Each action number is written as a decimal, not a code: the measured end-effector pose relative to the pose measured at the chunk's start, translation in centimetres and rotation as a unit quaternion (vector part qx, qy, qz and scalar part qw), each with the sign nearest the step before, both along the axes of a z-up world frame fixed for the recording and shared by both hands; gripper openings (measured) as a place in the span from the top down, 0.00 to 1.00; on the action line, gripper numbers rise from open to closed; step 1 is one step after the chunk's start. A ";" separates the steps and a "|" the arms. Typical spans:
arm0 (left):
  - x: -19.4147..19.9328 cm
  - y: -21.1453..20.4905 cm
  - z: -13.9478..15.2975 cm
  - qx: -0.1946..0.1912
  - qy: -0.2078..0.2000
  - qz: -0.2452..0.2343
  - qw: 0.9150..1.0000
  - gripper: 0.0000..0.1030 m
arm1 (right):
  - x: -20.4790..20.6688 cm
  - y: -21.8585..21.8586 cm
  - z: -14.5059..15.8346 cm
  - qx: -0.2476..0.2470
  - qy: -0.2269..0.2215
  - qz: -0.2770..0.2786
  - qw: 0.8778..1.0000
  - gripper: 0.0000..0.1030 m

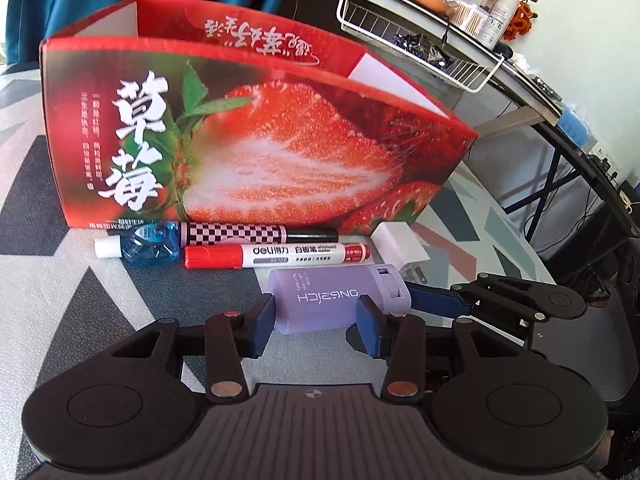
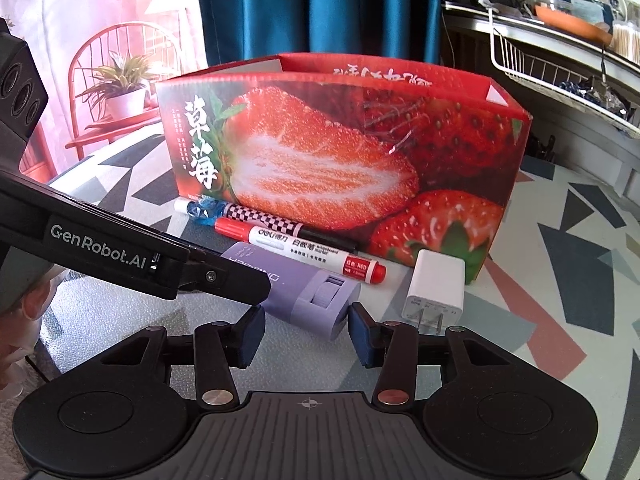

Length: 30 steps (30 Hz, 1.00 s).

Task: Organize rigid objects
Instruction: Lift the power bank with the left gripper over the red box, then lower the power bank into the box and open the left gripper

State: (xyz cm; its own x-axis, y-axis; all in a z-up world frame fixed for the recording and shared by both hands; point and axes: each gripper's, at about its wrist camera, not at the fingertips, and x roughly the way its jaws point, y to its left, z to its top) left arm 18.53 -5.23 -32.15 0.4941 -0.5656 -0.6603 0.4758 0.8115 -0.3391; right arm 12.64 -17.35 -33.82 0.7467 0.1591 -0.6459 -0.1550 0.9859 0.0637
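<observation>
Box (image 1: 248, 136): red, strawberry print, white lettering. In front of box: marker (image 1: 276, 255), white barrel, red cap; pen (image 1: 240, 232), pink-and-black checkered; bottle (image 1: 150, 246), clear blue, white cap; case (image 1: 340, 300), lilac; charger (image 2: 436, 286), white. Desk (image 1: 80, 280): grey, black, white triangles.

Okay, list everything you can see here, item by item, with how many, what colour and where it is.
strawberry box: one, red, open top, back of table
checkered pen: one, black and pink, along the box's foot
marker: one, white with red ends, just in front of the pen
blue item: one, clear blue with a white end, left of the marker
charger plug: one, white, by the box's right corner
purple device: one, lilac, nearest
table: one, grey-and-white pattern
wire basket: one, white, upper right
curtain: one, teal, behind box
left tongs: blue pads, either side of purple device
right tongs: blue pads, at its other end
</observation>
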 end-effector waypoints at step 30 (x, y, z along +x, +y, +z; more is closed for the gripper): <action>5.5 1.5 11.6 -0.040 -0.083 0.010 0.996 0.52 | 7.7 -0.1 11.3 -0.010 -0.073 0.021 0.997 0.59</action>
State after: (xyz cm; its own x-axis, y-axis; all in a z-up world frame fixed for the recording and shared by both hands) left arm 24.05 -3.78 -20.59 0.6035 -0.6023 -0.5225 0.5149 0.7947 -0.3213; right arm 20.31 -17.49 -22.47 0.8258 0.1806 -0.5343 -0.2026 0.9791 0.0178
